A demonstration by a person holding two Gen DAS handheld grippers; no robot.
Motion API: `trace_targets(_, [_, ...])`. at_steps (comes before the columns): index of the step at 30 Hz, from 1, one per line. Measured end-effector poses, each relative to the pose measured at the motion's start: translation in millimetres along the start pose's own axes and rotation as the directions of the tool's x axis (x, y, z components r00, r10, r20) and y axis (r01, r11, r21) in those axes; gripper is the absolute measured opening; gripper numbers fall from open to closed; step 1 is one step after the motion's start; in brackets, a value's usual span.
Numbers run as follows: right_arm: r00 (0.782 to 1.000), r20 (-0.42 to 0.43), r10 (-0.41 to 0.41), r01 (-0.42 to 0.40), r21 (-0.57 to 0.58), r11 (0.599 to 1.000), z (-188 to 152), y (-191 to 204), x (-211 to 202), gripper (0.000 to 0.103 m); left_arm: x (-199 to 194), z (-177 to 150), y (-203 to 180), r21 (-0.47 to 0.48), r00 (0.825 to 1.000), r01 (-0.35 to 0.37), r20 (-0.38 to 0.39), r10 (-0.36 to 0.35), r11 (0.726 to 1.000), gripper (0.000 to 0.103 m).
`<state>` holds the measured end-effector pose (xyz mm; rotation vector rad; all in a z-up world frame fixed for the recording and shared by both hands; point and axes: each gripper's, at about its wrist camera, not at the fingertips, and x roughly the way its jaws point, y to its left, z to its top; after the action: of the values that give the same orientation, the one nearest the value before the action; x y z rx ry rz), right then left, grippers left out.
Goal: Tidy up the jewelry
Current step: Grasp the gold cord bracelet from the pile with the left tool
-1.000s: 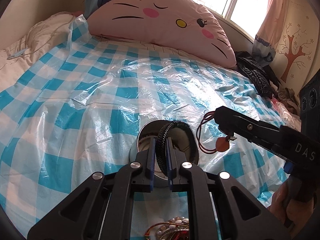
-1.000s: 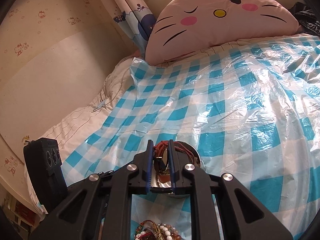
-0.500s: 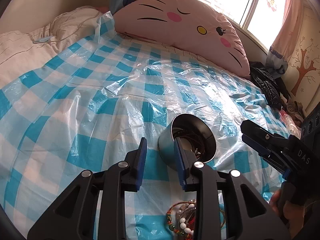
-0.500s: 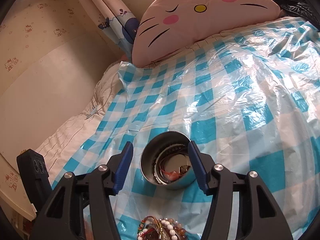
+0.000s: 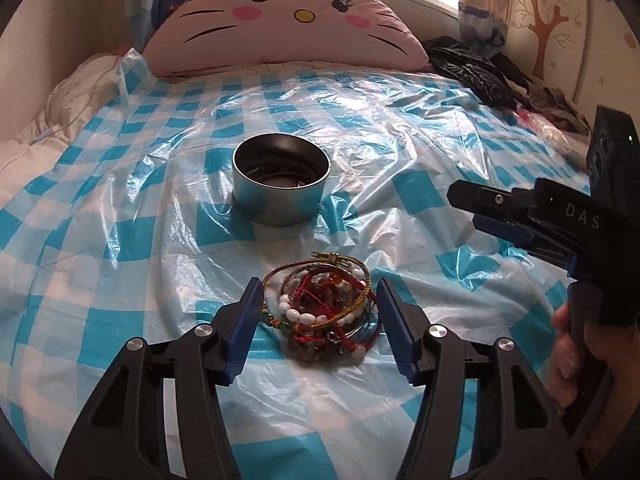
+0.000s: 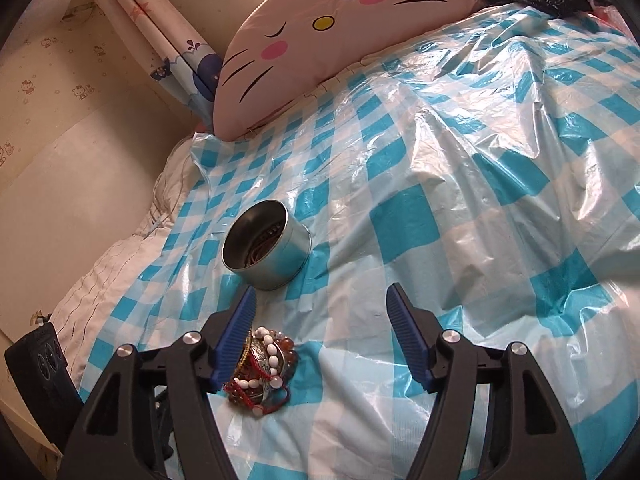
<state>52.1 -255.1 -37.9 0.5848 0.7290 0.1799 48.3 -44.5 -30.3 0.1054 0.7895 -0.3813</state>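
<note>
A round metal tin stands on the blue-checked plastic sheet, with dark bracelets and a red cord lying in it. Nearer to me lies a tangled pile of bead and cord bracelets. My left gripper hovers over the pile with its jaws opening. The pile shows in the gap and the pads are off it. My right gripper is to the right of the pile, its jaws opening with nothing between them. Its left finger hides part of the pile.
A pink cat-face pillow lies across the head of the bed. Black clothing is heaped at the far right. A hand holds the right gripper's handle. The left gripper's black body shows at the lower left.
Both grippers were shut on jewelry over the tin, the left on a black bracelet, the right on a red cord. Both let go, opened, and drew back to the pile.
</note>
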Motion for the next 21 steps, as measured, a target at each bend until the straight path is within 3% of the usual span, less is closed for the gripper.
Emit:
trace_targets(3, [1.000,-0.007,0.006,-0.006,0.000,1.000,-1.1,-0.1,0.6,0.066,4.7,-2.7,-19.5,0.093,0.998,-0.056,-0.004,0.057,0.994,0.056])
trace_targets(7, [1.000,-0.018,0.013,-0.013,0.000,1.000,-1.5,1.4,3.4,0.067,12.3,-2.0,-29.6,0.130,0.995,-0.094,-0.007,0.095,0.987,0.053])
trace_targets(8, [1.000,-0.019,0.015,-0.015,0.001,1.000,-1.5,1.0,3.4,0.067,15.2,-1.8,-29.4,0.135,0.995,-0.100,-0.010,0.102,0.986,0.048])
trace_targets(9, [1.000,-0.019,0.016,-0.016,0.003,1.000,-1.3,0.7,3.5,0.068,18.8,-2.2,-29.5,0.140,0.994,-0.103,-0.025,0.108,0.985,0.033])
trace_targets(11, [1.000,-0.019,0.016,-0.016,0.008,1.000,-1.3,-1.0,3.9,0.069,26.4,-3.4,-26.1,0.139,0.993,-0.091,-0.058,0.100,0.986,0.017])
trace_targets(13, [1.000,-0.024,0.008,-0.007,0.005,1.000,-1.5,-2.4,4.3,0.069,24.8,-3.5,-22.6,0.141,0.993,-0.102,-0.042,0.109,0.985,0.006])
trace_targets(17, [0.998,-0.060,-0.030,0.026,-0.061,0.998,-4.4,5.3,11.2,0.069,8.6,3.5,3.4,-0.001,0.998,-0.067,0.011,0.067,0.998,0.004])
trace_targets(21, [0.987,-0.158,-0.009,-0.021,-0.189,0.982,-18.4,30.6,29.1,0.069,-5.3,6.6,38.1,-0.166,0.997,-0.015,0.066,0.026,0.986,0.003])
